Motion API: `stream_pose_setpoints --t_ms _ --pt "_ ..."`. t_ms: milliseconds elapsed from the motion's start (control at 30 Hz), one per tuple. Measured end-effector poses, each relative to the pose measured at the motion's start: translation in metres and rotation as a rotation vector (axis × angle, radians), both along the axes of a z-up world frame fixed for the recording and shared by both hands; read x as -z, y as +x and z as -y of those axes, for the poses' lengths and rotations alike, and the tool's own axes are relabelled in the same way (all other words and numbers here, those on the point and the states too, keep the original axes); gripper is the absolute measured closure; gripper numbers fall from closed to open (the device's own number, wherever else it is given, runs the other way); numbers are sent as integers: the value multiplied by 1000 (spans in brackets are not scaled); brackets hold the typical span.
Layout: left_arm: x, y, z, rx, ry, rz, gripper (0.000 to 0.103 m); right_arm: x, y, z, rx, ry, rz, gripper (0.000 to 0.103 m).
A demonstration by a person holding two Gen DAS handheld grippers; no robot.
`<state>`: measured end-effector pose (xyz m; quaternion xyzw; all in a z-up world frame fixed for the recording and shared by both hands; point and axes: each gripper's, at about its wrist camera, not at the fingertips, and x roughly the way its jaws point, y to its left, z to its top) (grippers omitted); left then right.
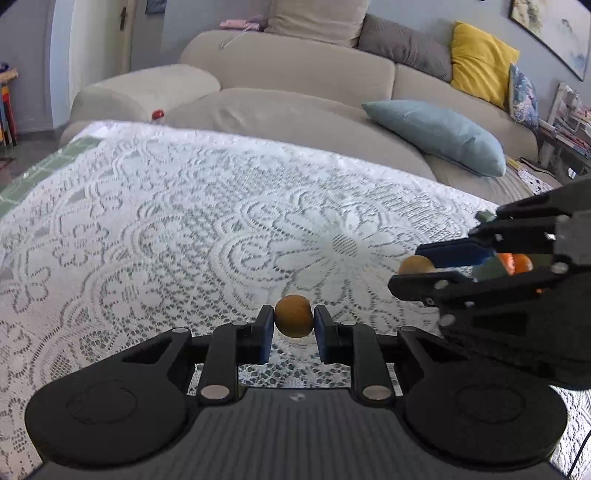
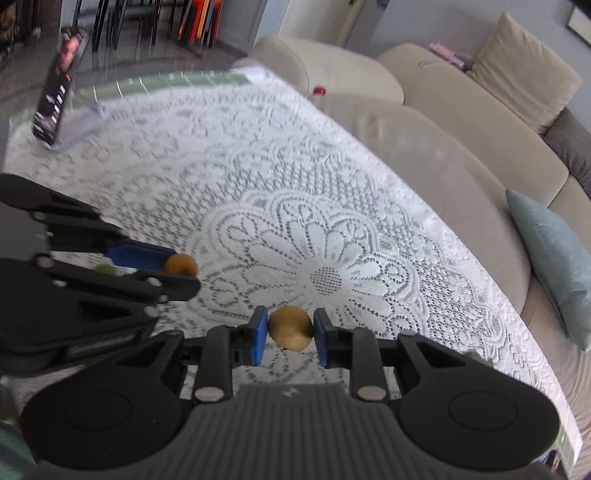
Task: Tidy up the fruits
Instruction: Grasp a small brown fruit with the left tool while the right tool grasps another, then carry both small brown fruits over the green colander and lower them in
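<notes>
A white lace tablecloth (image 1: 184, 206) with a large flower pattern covers the table, and at its far left corner a green tiled surface (image 1: 44, 162) shows under the cloth. Behind the table stands a beige sofa (image 1: 288, 66) with a pale blue cushion (image 1: 439, 136), a yellow cushion (image 1: 480, 62), a grey cushion (image 1: 402, 48) and a cream cushion (image 1: 317, 18), and a small red object (image 1: 158, 114) lies on its seat. On the far corner of the cloth, in the right wrist view, a dark box (image 2: 59, 85) stands tilted.
</notes>
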<state>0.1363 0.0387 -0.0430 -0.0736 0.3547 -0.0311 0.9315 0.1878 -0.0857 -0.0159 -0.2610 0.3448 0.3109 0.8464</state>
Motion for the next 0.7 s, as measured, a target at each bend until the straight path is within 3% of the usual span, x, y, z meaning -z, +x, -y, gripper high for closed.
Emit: stream_pose_setpoints --t_ms 367,700 --pt "-26 -23 30 58 37 64 78 -21 -49 60 87 173 32 80" --pt "-48 -36 75 124 51 89 78 -23 -79 99 163 186 112 80"
